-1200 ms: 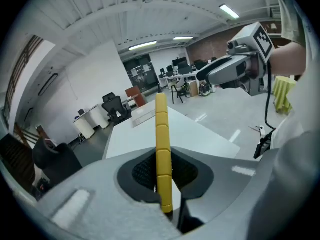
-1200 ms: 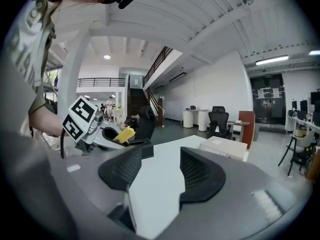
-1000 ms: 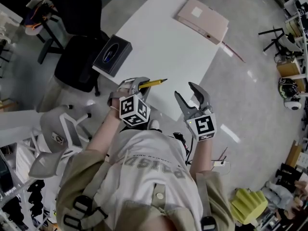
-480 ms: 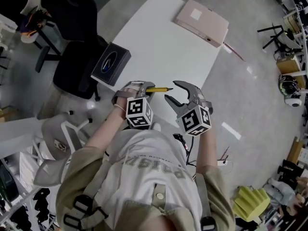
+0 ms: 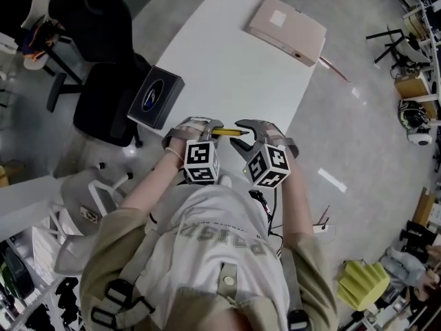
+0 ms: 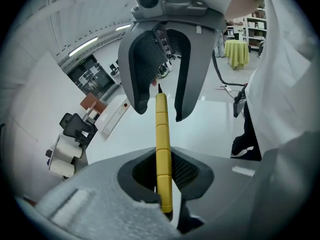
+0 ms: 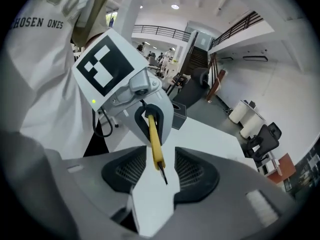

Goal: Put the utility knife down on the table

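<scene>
Slim yellow utility knife [image 5: 226, 131], segmented handle, dark blade tip extended, lying roughly level over the near edge of the white table [image 5: 227, 61], rear end pinched in the left gripper [image 5: 204, 127]

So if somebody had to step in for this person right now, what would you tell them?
The left gripper is shut on the utility knife, gripping its yellow body near the back end.
The right gripper has its jaws closing. The knife's dark tip is between them, with the pads not yet on it.
The knife is in the air over the near edge of the table.
Done: nothing has been set down yet.
Left: lower the knife onto the table, let go, and mind the pointed tip.
</scene>
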Motion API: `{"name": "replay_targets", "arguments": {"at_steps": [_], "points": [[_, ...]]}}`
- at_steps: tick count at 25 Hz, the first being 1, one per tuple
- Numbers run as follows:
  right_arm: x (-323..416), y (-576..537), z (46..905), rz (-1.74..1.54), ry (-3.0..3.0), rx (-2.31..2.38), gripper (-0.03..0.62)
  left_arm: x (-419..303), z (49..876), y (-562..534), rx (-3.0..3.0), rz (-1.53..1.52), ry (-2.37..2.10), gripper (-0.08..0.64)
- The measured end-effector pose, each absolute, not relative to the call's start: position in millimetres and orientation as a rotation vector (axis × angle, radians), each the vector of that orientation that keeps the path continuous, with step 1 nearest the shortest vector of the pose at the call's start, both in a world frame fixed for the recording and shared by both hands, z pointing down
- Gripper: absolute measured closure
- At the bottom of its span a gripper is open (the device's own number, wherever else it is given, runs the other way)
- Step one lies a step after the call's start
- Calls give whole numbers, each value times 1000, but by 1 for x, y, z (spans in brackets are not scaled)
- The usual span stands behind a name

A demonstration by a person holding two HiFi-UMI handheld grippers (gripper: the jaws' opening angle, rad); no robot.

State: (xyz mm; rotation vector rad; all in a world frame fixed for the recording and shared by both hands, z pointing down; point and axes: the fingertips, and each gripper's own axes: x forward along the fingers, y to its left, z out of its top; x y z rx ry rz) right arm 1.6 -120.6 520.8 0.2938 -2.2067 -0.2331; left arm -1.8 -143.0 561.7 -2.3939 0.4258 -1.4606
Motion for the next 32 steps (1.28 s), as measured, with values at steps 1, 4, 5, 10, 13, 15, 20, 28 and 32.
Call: {"name": "replay_targets", "arguments": {"at_steps": [1,4,5,10,13,15,20,28,32], "points": [[1,-120,524,-233,-2200,280,423,0,563,-143,-2394,-1461,410,518],[1,-120,531,-221,-2195,259,462,2,570,-145,-2377,-1471,363,518],[2,-120,533,-222,-2189,256,470,3,572,-145,-2374,-1471,347,518],[6,-122,544,-224,-2157,222,510,6,581,-147,-2371,-1484,289,518],[6,-123,549,-223,-2154,202,523,6,584,-150,-2364,-1498,249,518],[6,-123,553,-203,-2154,190,526,6,588,-150,-2365,-1506,225,518],[9,-125,557,-70,-2180,182,529,8,594,-150,-2372,-1510,183,514],[9,-129,560,256,-2284,204,531,11,598,-153,-2375,-1452,190,497],[6,-125,566,423,-2324,194,531,10,605,-148,-2413,-1441,184,474]]}}
